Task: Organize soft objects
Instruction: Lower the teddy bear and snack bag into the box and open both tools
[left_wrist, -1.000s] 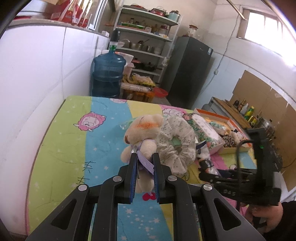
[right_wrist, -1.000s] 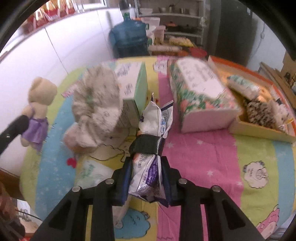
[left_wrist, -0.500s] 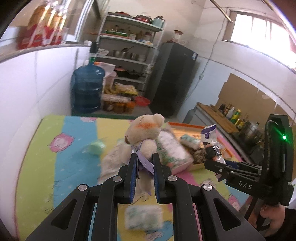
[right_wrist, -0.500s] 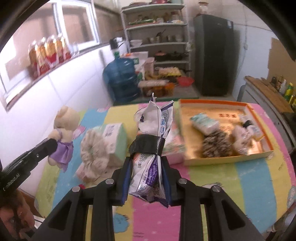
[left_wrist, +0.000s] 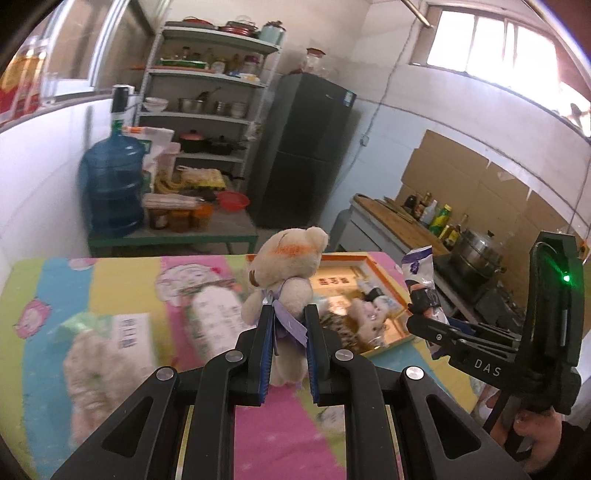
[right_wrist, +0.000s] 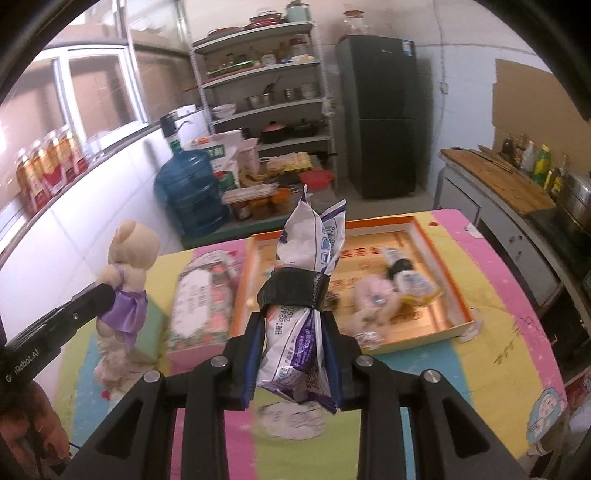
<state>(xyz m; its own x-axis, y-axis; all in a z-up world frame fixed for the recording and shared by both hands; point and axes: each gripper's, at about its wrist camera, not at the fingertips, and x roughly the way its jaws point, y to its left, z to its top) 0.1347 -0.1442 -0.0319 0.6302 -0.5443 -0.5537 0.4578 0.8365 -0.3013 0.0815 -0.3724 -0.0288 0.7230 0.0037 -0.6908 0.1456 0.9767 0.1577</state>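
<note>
My left gripper (left_wrist: 289, 314) is shut on a beige teddy bear (left_wrist: 286, 266) in a purple dress and holds it above the table; the bear also shows in the right wrist view (right_wrist: 127, 269). My right gripper (right_wrist: 293, 321) is shut on a white and purple plastic packet (right_wrist: 308, 266) bound with black tape, held high in front of the orange tray (right_wrist: 439, 243); the packet also shows in the left wrist view (left_wrist: 419, 273). The tray holds several soft items, among them a pink plush (right_wrist: 373, 295).
A floral tissue box (right_wrist: 201, 295) and a green box (right_wrist: 153, 325) lie left of the tray on the striped cartoon tablecloth (right_wrist: 498, 295). A frilly cloth (left_wrist: 92, 365) lies at the left. A water jug (right_wrist: 188, 188), shelves and a fridge stand behind.
Both grippers have risen and moved to the right toward the orange tray, each keeping its object. The tray now lies straight ahead of both.
</note>
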